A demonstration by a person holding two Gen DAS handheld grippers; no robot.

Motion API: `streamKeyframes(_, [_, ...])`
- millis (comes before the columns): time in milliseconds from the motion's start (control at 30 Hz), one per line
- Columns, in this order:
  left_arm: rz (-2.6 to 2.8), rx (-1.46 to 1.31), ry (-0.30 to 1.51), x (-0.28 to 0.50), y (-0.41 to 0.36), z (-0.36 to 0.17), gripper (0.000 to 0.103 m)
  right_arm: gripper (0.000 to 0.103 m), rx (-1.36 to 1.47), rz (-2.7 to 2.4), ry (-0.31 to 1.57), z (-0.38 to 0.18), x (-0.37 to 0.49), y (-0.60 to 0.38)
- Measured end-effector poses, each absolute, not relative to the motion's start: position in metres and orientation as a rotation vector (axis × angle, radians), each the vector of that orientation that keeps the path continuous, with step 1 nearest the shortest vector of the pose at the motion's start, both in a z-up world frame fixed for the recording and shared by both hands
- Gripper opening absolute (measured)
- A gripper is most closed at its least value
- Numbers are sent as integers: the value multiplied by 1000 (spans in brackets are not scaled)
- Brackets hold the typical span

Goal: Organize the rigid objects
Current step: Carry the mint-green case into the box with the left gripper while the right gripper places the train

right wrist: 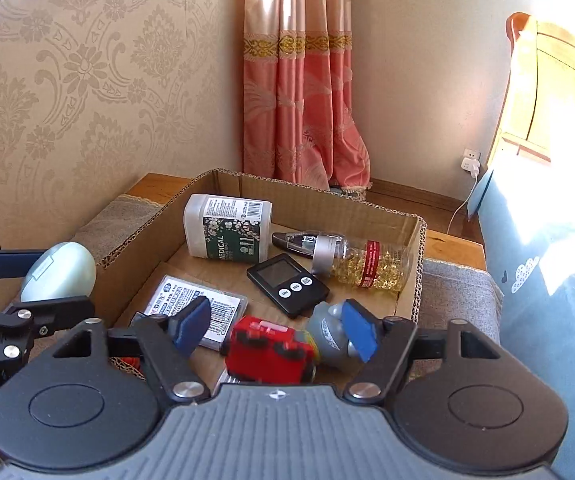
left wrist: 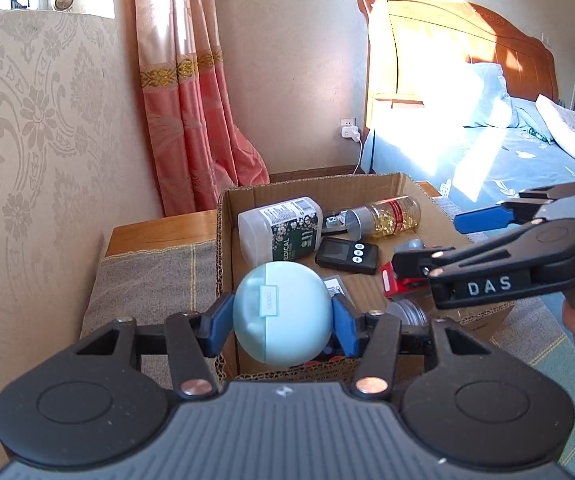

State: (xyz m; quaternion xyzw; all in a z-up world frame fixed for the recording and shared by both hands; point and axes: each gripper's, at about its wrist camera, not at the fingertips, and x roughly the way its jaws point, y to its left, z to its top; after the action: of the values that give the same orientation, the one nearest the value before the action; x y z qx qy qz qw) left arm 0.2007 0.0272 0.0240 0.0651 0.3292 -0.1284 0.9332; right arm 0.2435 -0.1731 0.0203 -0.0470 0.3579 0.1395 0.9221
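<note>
A shallow cardboard box sits on a cloth-covered wooden table, filling the middle of both views. Inside it, at 12 o'clock in the right wrist view, a white "MEDICAL" bottle lies on its side; at 2 o'clock lies a clear bottle of yellow capsules with a silver cap. A black timer lies flat near the centre, and a flat clear packet rests at 9 o'clock. A red toy vehicle sits at 6 o'clock, touching a grey toy just beside it.

The right gripper hangs above the red vehicle, its blue pads spread wide and holding nothing. The left gripper is clamped on a pale blue egg-shaped case, pads pressed to both sides, at the box's near-left edge, at 9 o'clock from the right wrist.
</note>
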Motion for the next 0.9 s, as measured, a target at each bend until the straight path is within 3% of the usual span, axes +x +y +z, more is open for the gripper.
streamKeyframes(67, [-262, 138, 669, 213, 23, 23, 52, 100, -81, 287, 706, 22, 233, -179])
streamKeyframes(167, [-260, 150, 671, 232, 16, 17, 52, 102, -75, 267, 699, 24, 217, -187])
streamKeyframes(467, [-237, 157, 720, 275, 6, -8, 52, 103, -46, 216, 710, 30, 181, -205])
streamKeyframes(500, [-225, 149, 711, 277, 6, -8, 55, 103, -44, 215, 719, 31, 179, -206])
streamKeyframes(567, [-211, 144, 692, 275, 8, -6, 77, 103, -46, 208, 735, 33, 177, -206])
streamKeyframes(600, [-211, 144, 676, 272, 8, -3, 94, 103, -52, 202, 744, 34, 176, -204])
streamKeyframes(733, [-212, 169, 607, 247, 11, 14, 101, 103, -60, 166, 776, 36, 174, -201])
streamKeyframes(900, [-186, 188, 587, 204, 18, 24, 102, 103, -27, 99, 830, 36, 171, -199])
